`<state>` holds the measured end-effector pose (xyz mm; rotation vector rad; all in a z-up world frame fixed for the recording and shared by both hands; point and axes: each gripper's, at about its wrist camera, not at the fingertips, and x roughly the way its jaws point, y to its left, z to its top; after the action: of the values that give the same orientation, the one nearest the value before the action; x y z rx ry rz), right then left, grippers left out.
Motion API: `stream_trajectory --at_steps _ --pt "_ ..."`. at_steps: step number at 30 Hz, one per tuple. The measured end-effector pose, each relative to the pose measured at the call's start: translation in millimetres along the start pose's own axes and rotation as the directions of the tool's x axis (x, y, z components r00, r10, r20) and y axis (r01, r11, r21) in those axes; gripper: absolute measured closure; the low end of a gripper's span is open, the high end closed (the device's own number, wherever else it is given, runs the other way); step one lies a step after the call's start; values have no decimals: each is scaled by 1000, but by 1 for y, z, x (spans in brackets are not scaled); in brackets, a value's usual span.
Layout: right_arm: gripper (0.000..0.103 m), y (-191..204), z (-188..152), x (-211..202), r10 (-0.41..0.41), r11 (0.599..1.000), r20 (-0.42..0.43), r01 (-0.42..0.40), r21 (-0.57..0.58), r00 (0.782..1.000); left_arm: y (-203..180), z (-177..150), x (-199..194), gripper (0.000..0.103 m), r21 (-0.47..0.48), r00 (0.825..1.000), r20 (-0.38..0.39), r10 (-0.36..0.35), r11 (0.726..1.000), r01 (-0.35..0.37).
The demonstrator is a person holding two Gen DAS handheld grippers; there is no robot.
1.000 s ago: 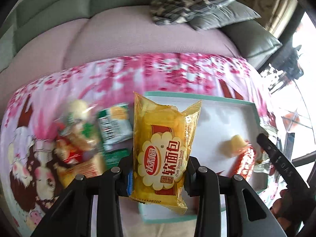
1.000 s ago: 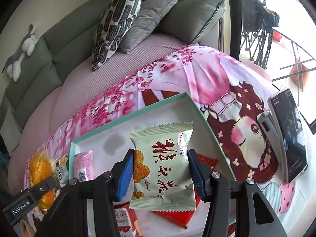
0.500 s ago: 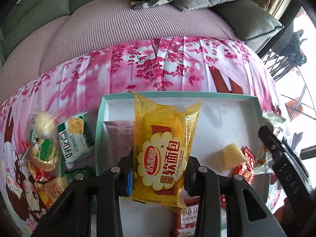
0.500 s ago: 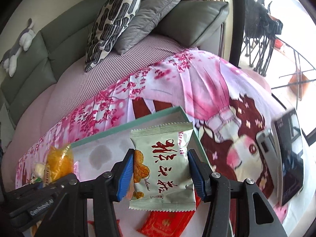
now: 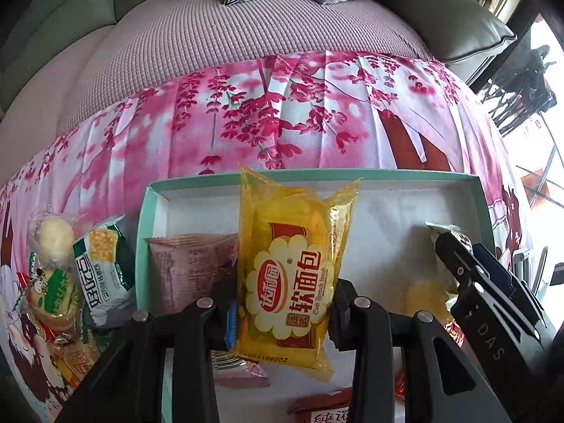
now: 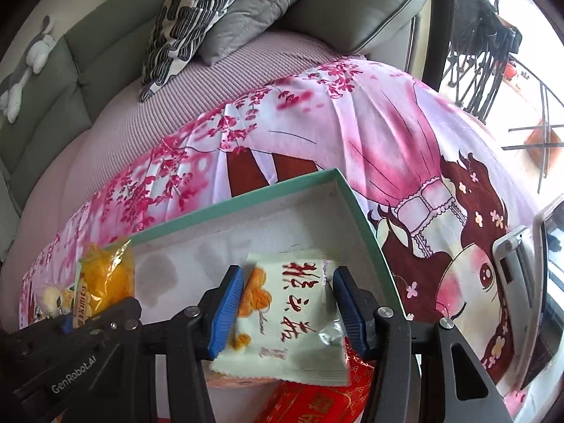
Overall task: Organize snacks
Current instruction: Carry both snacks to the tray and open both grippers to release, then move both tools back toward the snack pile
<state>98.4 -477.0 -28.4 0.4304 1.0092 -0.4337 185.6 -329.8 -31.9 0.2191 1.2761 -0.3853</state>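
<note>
Now left claw (image 5: 282, 312) pinches yellow bread pkt (image 5: 292, 278) over tray (image 5: 142, 232); right claw (image 6: 287, 312) spread, white pkt (image 6: 292, 317) loose btw — may snag, lift out.

yellow bread packet (image 5: 292, 275): "Soft French bread", Chinese characters, partly hidden digits "2026011", frame centre
right gripper (image 5: 493, 303): "DAS", lower right
left gripper (image 6: 70, 352): "GenRobot.AI", lower left
</note>
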Motion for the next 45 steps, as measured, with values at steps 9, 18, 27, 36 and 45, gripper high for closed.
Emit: stream_trajectory --at_steps 9,18,27,36,45 --pt "46 -2 0 -11 -34 999 -17 34 3 999 5 -6 -16 48 -16 1000 17 -10 1000 11" --pt "25 9 -4 -17 -42 999 -16 42 -23 999 21 -13 -33 46 -42 999 48 12 999 -9" --pt "0 13 -7 -16 -30 999 -15 29 -37 999 45 -21 -35 30 -99 997 57 42 994 -37" --pt "0 31 -14 -23 1 998 -15 -2 -63 1000 73 -35 -45 20 -132 990 92 102 987 -90" --pt "0 57 -24 -38 3 996 -26 -5 -89 1000 111 -56 -64 11 -178 976 133 173 973 -149"
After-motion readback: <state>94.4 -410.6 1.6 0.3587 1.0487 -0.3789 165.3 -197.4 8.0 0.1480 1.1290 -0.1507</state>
